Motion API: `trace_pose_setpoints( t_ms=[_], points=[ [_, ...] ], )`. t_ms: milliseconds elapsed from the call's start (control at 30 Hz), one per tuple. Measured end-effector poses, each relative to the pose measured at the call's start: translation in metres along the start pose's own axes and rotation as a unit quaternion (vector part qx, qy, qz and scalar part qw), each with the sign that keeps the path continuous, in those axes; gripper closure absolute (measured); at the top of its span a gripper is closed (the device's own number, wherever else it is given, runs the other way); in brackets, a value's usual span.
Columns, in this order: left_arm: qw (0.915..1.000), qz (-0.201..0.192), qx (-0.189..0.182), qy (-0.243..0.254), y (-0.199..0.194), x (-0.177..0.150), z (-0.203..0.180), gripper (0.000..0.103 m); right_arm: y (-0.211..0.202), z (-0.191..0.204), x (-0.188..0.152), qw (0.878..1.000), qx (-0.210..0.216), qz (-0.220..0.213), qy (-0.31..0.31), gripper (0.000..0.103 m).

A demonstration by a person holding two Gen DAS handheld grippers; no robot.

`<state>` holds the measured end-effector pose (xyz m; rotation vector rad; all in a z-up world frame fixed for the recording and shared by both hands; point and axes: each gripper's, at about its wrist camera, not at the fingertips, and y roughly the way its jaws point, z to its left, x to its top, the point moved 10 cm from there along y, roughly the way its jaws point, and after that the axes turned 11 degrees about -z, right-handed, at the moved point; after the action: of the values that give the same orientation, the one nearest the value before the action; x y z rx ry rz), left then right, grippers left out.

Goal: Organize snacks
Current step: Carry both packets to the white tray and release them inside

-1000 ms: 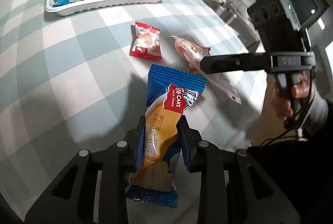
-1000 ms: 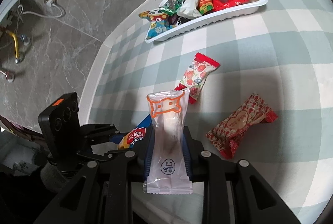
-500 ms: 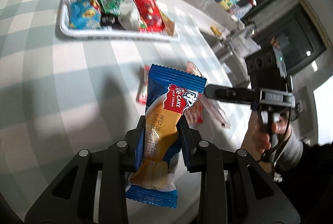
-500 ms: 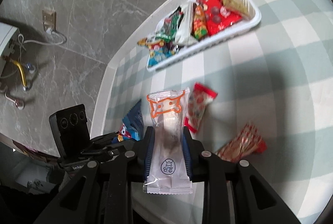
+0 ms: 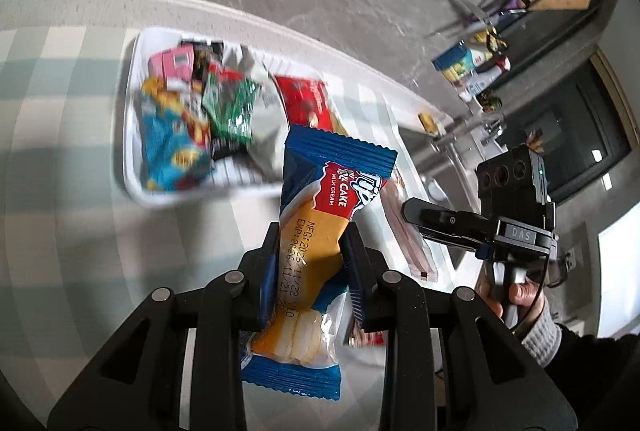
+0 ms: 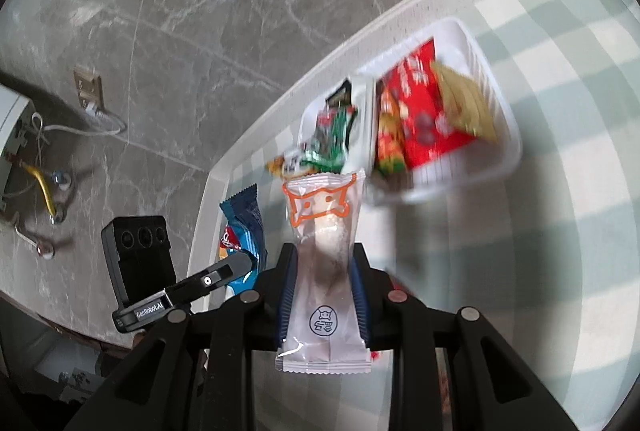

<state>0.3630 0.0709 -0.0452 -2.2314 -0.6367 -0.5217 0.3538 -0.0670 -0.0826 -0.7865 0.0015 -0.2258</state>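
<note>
I held two snacks: my left gripper (image 5: 312, 267) clamped a blue milk-cream cake packet (image 5: 320, 231), my right gripper (image 6: 322, 295) a clear pastry wrapper (image 6: 324, 271), near one full white tray (image 5: 132, 135).

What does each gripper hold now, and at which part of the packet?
The left gripper holds the blue cake packet across its middle. The right gripper holds the clear white packet across its middle, slightly below centre.
</note>
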Motion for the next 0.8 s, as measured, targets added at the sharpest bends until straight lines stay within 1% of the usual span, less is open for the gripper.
trace_pose_setpoints(
  t_ms=[333, 533, 733, 800],
  points=[
    [0.9993, -0.011, 0.033, -0.011, 0.045, 0.07, 0.017, 0.076, 0.037, -0.014, 0.053, 1.0, -0.005, -0.007, 0.015, 0.073],
    [0.998, -0.02, 0.056, -0.022, 0.064, 0.098, 0.034, 0.076, 0.063, -0.023, 0.077, 1.0, -0.014, -0.007, 0.021, 0.073],
    [0.997, -0.026, 0.067, -0.028, 0.085, 0.118, 0.044, 0.076, 0.083, -0.031, 0.096, 0.999, -0.023, -0.01, 0.025, 0.072],
    [0.9966, -0.026, 0.075, -0.025, 0.092, 0.121, 0.047, 0.075, 0.089, -0.035, 0.099, 0.999, -0.035, -0.01, 0.021, 0.071]
  ],
)
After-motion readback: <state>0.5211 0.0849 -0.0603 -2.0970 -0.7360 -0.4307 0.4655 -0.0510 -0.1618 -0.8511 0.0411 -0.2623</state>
